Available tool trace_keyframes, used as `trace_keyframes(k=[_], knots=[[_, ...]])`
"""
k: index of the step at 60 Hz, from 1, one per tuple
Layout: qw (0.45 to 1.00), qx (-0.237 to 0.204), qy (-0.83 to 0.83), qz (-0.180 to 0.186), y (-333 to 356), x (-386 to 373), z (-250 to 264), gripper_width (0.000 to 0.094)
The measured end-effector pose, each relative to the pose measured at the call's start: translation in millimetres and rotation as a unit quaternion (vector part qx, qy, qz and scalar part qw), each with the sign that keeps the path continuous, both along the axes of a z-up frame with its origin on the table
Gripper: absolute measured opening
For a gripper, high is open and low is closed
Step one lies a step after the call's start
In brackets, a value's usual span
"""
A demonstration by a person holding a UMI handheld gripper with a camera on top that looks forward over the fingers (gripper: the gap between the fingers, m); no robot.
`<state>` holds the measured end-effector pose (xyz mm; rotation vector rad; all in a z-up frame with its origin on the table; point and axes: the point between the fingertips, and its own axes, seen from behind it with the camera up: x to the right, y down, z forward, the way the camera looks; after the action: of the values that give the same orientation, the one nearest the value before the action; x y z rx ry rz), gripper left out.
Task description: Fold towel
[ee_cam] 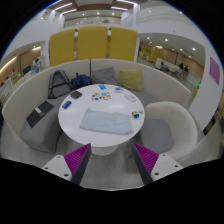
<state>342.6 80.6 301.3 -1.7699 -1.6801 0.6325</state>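
Note:
A pale blue-grey towel (106, 122) lies flat on the near part of a round white table (76, 124), well beyond my fingers. My gripper (112, 160) is open and empty, held back from the table and above the floor. Its two fingers with purple pads (77, 157) stand wide apart, one at each side, with only grey floor and the table's base between them.
Small items (101, 95) and a dark phone-like thing (76, 95) lie at the table's far side. A white chair (172, 122) stands to the right, a grey seat with a laptop (38, 116) to the left. Yellow screens (92, 44) stand behind.

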Motion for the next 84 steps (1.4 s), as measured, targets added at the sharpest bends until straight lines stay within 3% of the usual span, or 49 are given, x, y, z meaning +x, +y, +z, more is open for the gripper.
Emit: trace_keyframes(k=[36,43,60,68,84], knots=[[0.995,-0.019,-0.03,0.098,-166.0,-86.9,-46.8,0.0869],[0.996,-0.009,-0.02,0.085,-190.3,-122.4,-66.1,0.0866],[1.0,-0.009,0.012,0.014,-213.1,-229.4,-148.8,0.0865],[1.0,0.006,0.018,-0.009,-199.2,-282.8,-199.8,0.0868],[0.999,-0.009,0.006,-0.042,-172.3,-369.4,-291.3,0.0869]])
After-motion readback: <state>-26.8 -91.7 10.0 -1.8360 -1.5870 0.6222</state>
